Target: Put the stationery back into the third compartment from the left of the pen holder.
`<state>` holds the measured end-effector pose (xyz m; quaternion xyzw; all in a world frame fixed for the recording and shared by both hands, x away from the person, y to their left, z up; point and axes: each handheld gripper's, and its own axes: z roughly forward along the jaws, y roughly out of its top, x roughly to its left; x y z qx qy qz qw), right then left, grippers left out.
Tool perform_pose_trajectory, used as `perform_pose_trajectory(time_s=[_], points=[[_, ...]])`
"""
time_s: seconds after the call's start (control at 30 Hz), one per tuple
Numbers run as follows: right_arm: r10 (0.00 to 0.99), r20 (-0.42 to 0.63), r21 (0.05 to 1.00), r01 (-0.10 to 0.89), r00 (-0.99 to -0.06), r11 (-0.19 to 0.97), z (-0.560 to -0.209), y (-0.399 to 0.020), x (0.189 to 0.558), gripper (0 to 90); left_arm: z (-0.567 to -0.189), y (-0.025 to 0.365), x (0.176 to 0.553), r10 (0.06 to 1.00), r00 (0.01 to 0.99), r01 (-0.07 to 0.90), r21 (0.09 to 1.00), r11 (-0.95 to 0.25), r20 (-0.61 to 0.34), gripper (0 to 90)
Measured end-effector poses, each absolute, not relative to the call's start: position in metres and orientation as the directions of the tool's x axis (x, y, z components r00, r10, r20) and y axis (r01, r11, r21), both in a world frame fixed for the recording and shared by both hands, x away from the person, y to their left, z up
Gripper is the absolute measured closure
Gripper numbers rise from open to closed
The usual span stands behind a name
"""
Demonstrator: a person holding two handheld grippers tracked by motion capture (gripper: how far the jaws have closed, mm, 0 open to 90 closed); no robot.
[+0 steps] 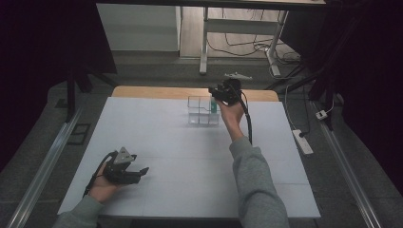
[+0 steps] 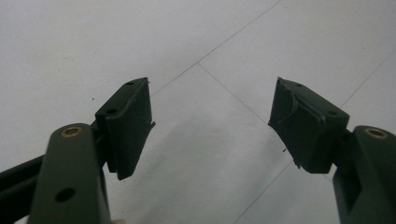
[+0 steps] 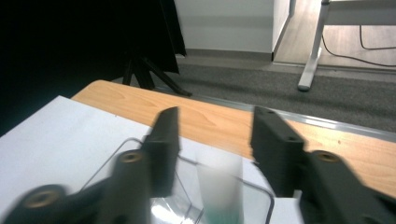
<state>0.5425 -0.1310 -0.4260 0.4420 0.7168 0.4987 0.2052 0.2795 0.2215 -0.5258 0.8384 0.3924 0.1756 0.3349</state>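
Note:
A clear plastic box [image 1: 194,110] with compartments stands at the back middle of the white table [image 1: 180,156]. A frosted tube with a green lower end [image 1: 214,107] stands upright in its back right compartment. My right gripper [image 1: 217,93] hangs just above that corner. In the right gripper view the gripper [image 3: 215,116] is open, and the tube [image 3: 219,182] rises below and between the jaws without touching either one; the box rim [image 3: 267,196] curves around it. My left gripper [image 1: 140,173] lies low at the front left, and the left gripper view shows it open [image 2: 212,100] over bare table.
The wooden table edge [image 1: 142,91] shows behind the white sheet. Beyond it lie grey carpet, a desk leg [image 1: 204,47] and cables. A white power strip [image 1: 302,141] lies on the floor to the right. Metal rails run along both sides of the table.

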Motion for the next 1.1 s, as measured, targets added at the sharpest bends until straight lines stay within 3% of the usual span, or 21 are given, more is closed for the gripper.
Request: perform_pose_trajectory(time_s=[0.2, 1.1], points=[[0.826, 0.104, 0.890, 0.423, -0.554, 0.171, -0.422, -0.134, 0.531, 45.8, -0.526, 0.222, 0.280, 0.776, 0.630, 0.540, 0.699, -0.468, 0.033, 29.1], [0.720, 0.096, 0.850, 0.433, -0.687, 0.299, -0.431, -0.159, 0.476, 43.1, -0.525, 0.222, 0.280, 0.781, 0.623, 0.543, 0.701, -0.462, 0.033, 29.0]])
